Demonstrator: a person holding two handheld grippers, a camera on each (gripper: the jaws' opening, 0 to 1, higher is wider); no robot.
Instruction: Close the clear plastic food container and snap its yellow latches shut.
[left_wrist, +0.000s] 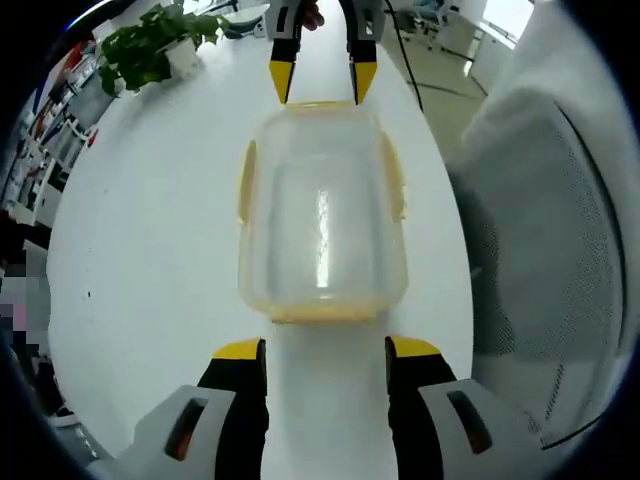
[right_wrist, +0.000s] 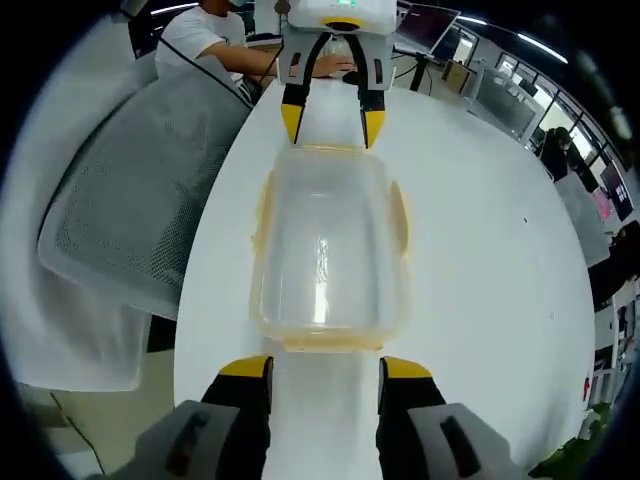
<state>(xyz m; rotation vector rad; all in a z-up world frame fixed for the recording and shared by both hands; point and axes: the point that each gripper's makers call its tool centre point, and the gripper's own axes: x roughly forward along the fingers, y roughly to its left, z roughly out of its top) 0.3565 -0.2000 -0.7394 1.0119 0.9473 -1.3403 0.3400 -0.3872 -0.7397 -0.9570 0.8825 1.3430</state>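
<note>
The clear container (left_wrist: 322, 232) lies on the white surface (left_wrist: 150, 250), between both claws. The left claw (left_wrist: 325, 350) gapes wide at 6 o'clock; the right claw (right_wrist: 322, 368) likewise, empty.

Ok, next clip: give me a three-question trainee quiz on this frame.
1. True or false: the clear container stands on the white table between the left gripper and the right gripper.
2. What stands at the table's far end in the left gripper view? A) potted plant B) kettle C) lamp
3. Fill in: both grippers' jaws are ____, gripping nothing.

Key: 1 true. 2 A. 3 open.
</note>
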